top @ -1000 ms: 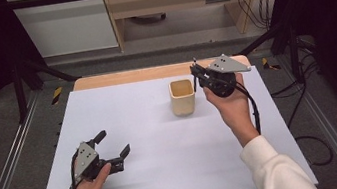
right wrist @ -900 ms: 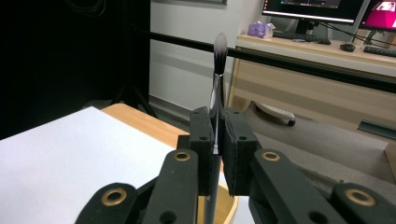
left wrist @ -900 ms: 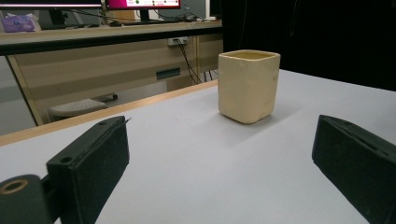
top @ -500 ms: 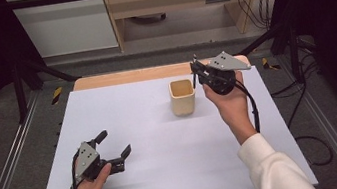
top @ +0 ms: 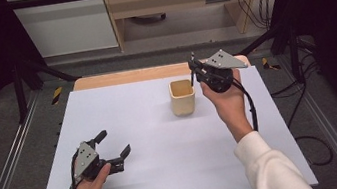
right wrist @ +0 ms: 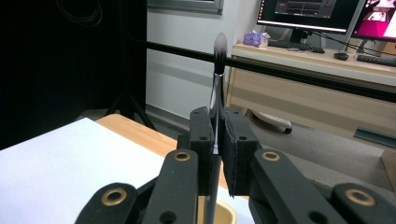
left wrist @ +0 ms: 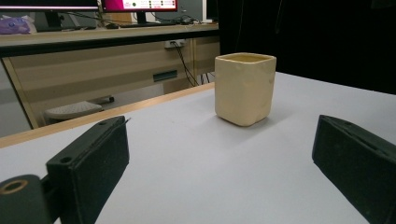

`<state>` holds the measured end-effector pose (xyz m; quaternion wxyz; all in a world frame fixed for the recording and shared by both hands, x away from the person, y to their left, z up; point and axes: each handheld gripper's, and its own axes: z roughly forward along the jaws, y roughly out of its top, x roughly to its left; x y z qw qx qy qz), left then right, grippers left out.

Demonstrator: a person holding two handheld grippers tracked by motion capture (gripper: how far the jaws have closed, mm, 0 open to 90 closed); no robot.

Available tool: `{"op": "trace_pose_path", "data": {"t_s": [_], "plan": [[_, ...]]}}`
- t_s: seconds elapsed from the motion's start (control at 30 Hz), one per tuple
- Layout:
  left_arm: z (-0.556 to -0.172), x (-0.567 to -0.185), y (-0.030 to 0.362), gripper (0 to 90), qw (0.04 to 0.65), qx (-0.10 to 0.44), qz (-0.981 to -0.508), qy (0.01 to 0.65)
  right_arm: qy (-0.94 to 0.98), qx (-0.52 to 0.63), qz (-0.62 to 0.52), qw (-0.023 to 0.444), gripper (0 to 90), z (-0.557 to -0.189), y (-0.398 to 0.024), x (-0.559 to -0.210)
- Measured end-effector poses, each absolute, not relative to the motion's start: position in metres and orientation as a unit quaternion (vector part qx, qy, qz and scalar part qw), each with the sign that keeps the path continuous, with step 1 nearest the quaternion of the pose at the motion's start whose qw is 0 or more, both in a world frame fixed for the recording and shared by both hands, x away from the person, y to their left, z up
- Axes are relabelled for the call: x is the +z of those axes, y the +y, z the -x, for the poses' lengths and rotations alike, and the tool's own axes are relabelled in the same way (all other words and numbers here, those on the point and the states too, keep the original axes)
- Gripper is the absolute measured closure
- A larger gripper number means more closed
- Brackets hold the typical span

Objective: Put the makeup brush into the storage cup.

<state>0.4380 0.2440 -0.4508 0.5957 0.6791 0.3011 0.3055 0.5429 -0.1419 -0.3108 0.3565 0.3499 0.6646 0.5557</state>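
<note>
No change: brush held over cup.
We see the right gripper [right wrist: 217, 154] clamping a brush [right wrist: 218, 65] just above the cup [top: 182, 97], unmoved; the left gripper [top: 114, 150] rests wide open, so insertion pending.

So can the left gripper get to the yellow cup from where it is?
Probably yes. The left gripper is open and empty, and bare white table lies between it and the cup. The right gripper, holding a brush above the cup, might crowd it.
</note>
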Motion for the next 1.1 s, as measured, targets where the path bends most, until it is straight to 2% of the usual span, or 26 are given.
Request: {"op": "trace_pose_path", "data": {"t_s": [1.1], "plan": [[-0.438, -0.447, 0.252, 3.2, 0.62, 0.306, -0.662, 0.289, 0.66, 0.565, -0.343, 0.357, 83.4, -0.55, -0.125, -0.32]]}}
